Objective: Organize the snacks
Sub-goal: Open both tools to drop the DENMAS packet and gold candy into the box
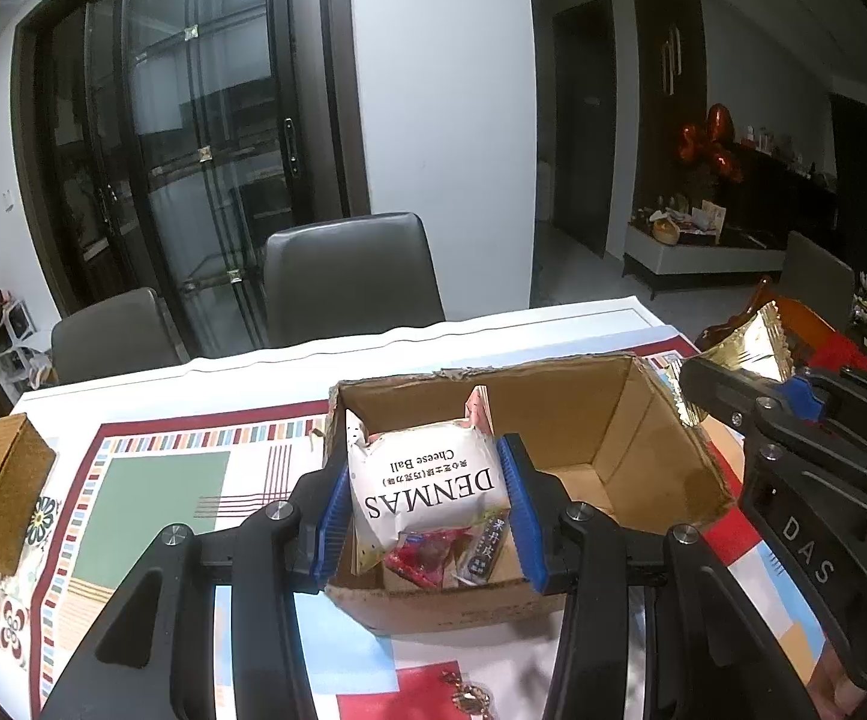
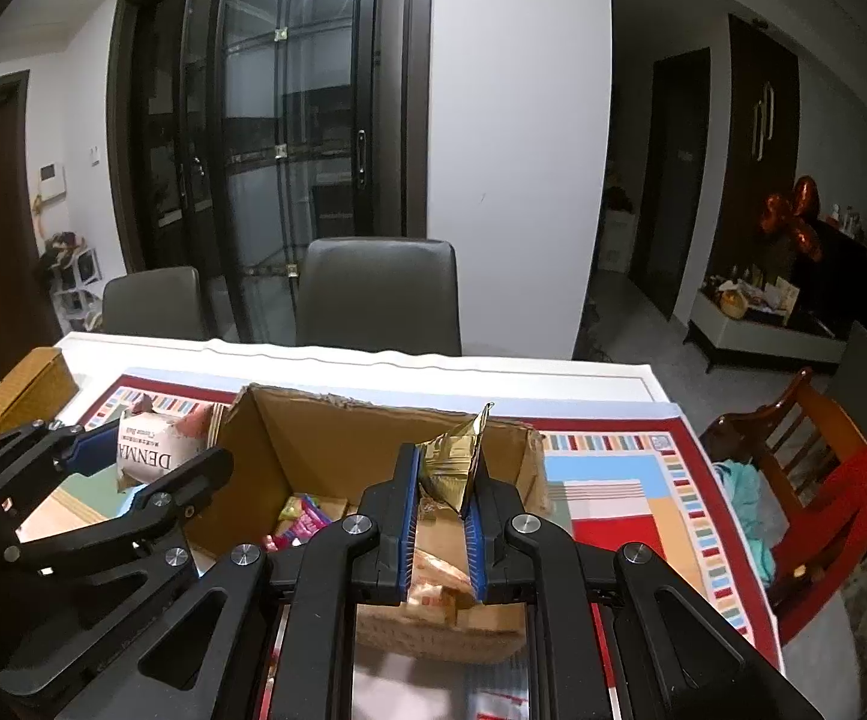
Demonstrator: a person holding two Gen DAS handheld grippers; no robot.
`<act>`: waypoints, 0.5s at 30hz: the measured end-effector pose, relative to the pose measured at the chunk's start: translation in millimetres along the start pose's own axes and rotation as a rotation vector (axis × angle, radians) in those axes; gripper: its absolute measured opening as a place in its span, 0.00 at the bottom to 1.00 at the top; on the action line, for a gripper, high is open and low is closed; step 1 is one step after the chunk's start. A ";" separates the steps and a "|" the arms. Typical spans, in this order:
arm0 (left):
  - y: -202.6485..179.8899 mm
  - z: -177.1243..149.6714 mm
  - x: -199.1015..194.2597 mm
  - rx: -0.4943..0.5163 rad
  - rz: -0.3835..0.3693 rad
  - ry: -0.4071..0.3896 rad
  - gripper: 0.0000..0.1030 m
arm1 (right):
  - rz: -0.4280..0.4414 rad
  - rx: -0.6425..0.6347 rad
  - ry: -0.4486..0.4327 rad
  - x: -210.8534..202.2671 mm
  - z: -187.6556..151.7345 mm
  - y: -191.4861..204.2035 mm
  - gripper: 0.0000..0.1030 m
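Left gripper (image 1: 427, 504) clamped on a white DENMAS cheese ball packet (image 1: 433, 480), held over the near-left corner of the open cardboard box (image 1: 613, 420). Right gripper (image 2: 442, 516) pinched tight on a gold foil packet (image 2: 454, 462), above the box's near side. Small wrapped snacks (image 1: 433, 558) lie on the box floor. Box sits on a patterned tablecloth (image 1: 151, 492); wicker box (image 1: 1, 480) at the table's left edge, two grey chairs (image 1: 349, 276) behind.

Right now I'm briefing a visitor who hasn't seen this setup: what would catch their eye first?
Probably the open brown cardboard box mid-table on the colourful patterned tablecloth, with bright snack wrappers lying inside. Then the two held packets: the left gripper clamps a white DENMAS Cheese Ball packet, and the right gripper pinches a crinkled gold foil packet above the box.
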State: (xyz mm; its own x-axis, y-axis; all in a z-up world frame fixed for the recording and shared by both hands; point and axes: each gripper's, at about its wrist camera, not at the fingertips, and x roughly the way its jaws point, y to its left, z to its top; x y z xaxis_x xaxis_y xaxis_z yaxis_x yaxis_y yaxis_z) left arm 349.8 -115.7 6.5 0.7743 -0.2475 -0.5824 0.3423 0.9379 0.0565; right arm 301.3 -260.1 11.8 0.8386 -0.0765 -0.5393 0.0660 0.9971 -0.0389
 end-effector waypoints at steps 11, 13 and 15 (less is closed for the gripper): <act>3.0 2.0 31.7 -0.016 -0.031 0.047 0.44 | -0.003 0.015 0.048 26.3 2.6 -5.5 0.15; 2.9 1.0 35.7 -0.015 -0.030 0.055 0.44 | -0.003 0.007 0.054 29.7 2.9 -4.9 0.15; 1.3 -0.4 38.3 -0.015 -0.033 0.065 0.45 | 0.005 0.001 0.067 33.6 3.1 -4.0 0.15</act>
State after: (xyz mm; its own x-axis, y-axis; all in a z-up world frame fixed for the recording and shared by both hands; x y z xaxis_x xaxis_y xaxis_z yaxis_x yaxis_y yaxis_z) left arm 379.7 -123.8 -16.0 0.7263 -0.2623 -0.6354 0.3584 0.9333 0.0244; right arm 330.8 -266.6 -3.5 0.8009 -0.0711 -0.5946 0.0626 0.9974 -0.0348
